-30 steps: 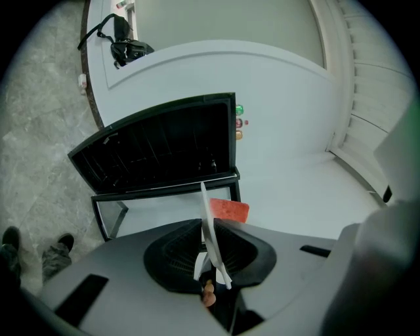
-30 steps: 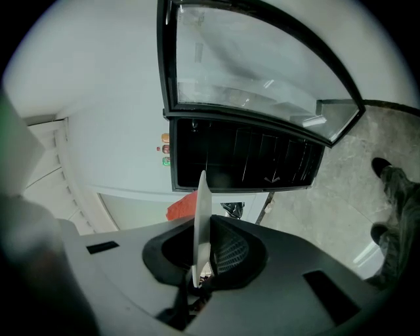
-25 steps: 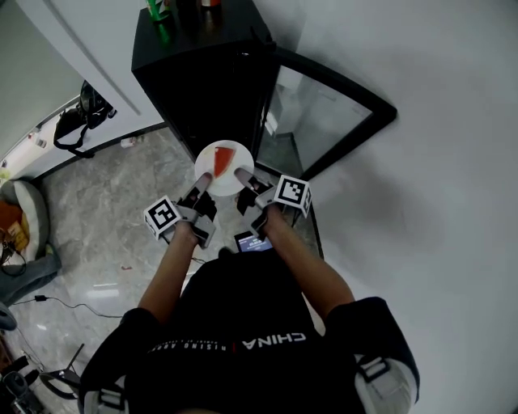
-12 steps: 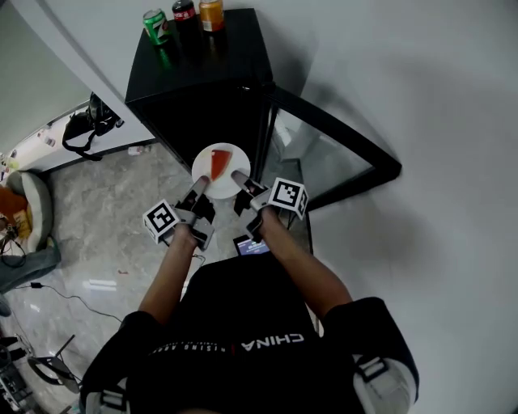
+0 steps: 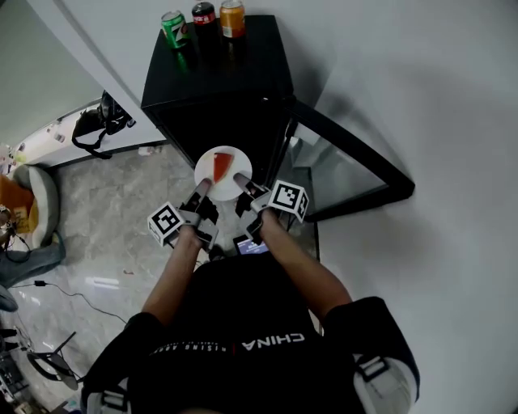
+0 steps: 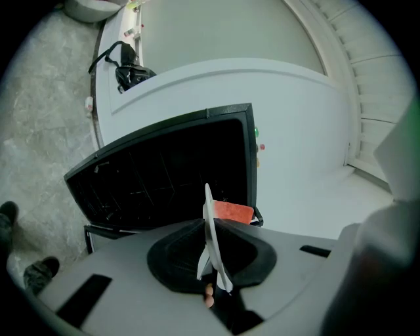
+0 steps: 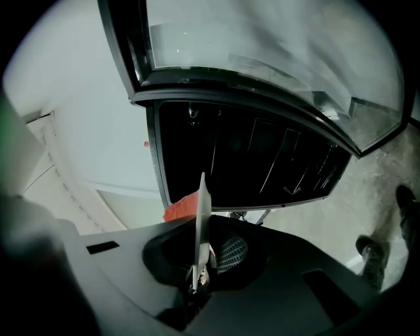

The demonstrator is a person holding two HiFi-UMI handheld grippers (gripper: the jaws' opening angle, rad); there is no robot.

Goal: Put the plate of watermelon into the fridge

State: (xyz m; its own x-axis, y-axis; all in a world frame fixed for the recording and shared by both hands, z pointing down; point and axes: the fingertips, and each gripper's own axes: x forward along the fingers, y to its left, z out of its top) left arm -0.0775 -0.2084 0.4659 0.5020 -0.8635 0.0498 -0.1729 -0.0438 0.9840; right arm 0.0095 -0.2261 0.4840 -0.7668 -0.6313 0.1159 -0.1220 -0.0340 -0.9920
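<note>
Two hand-held grippers carry one white plate (image 5: 241,165) between them, just in front of the open black fridge (image 5: 217,81). The left hand-held gripper (image 5: 202,187) is clamped on the plate's rim on the side away from the fridge's door. In the left gripper view the rim stands edge-on, pinched between the dark pads. The right hand-held gripper (image 5: 242,180) is closed on the rim on the door side, its jaws almost together with only the thin plate between them.

A red wedge of watermelon (image 5: 222,166) lies on the plate, on the half nearer the fridge. The plate is outside the fridge, facing its dark opening, where wire shelves show. The glass door (image 5: 348,166) stands swung wide to one side of the fridge. On top of the fridge, at its far edge, stand a green can (image 5: 173,28), a dark can (image 5: 204,14) and an orange can (image 5: 231,16). A grey marble floor (image 5: 97,218) spreads out on the fridge's other side.
</note>
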